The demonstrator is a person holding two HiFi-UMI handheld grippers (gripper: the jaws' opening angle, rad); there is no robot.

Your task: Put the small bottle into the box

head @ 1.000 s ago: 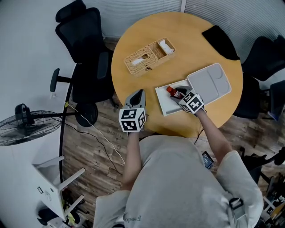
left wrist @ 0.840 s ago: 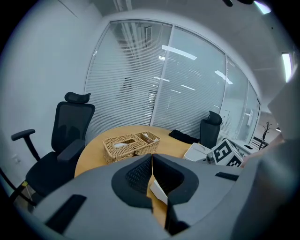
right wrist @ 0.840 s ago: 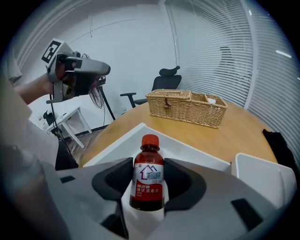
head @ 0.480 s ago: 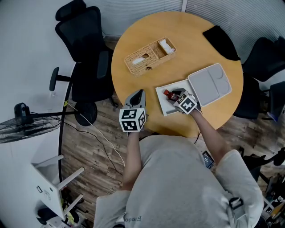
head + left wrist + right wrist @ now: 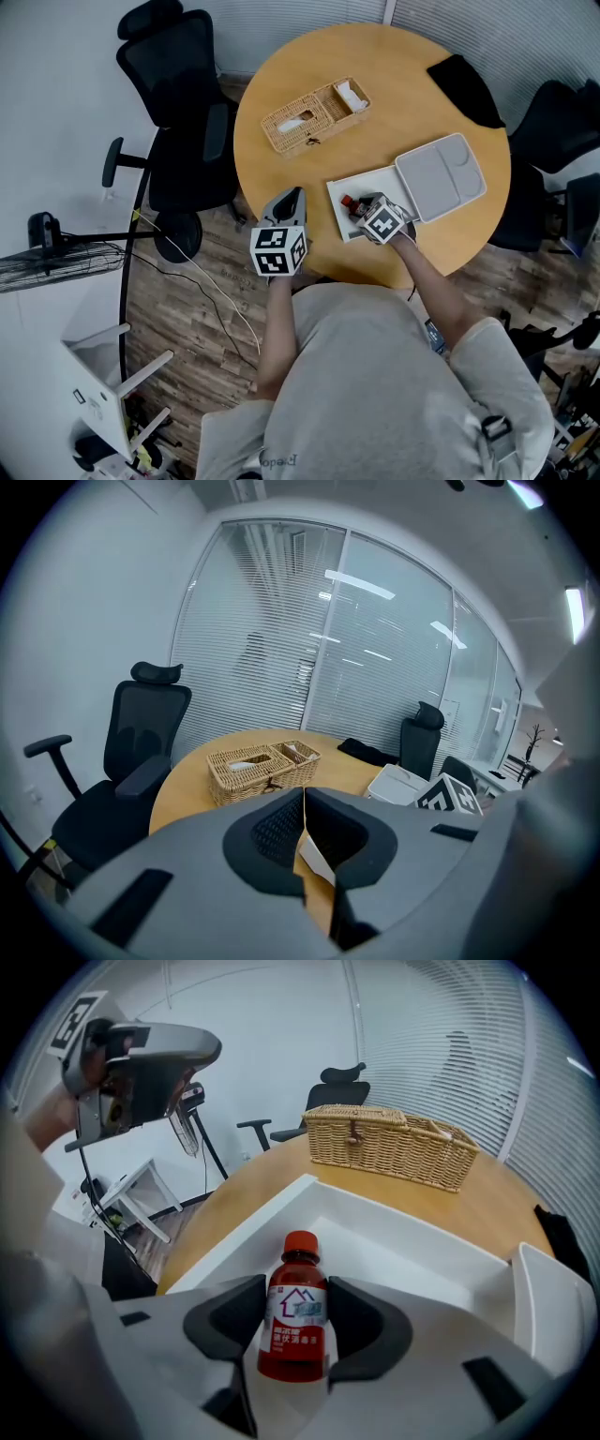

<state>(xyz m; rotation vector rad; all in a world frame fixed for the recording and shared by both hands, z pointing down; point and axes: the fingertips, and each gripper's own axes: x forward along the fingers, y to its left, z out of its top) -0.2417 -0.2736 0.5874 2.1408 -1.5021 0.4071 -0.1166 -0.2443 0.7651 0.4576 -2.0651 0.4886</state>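
Note:
A small red bottle point(image 5: 297, 1321) with a red cap and a white label stands upright between the jaws of my right gripper point(image 5: 297, 1312), which is shut on it. In the head view this bottle point(image 5: 352, 203) and my right gripper point(image 5: 363, 208) are over the open white box point(image 5: 375, 180), near its front left part. The box's lid point(image 5: 441, 176) lies open to the right. My left gripper point(image 5: 293, 194) hangs at the table's near edge, jaws shut on nothing; in its own view the left gripper point(image 5: 303, 822) points toward the table.
A wicker basket point(image 5: 314, 117) sits at the table's far left. A black object point(image 5: 466, 87) lies at the far right edge. Black office chairs point(image 5: 183, 103) stand left and right of the round wooden table point(image 5: 375, 66). A fan point(image 5: 42, 258) stands on the floor at left.
My right gripper has carried the bottle leftward and nearer, from the box's lid side to its front left part. The left gripper has stayed still.

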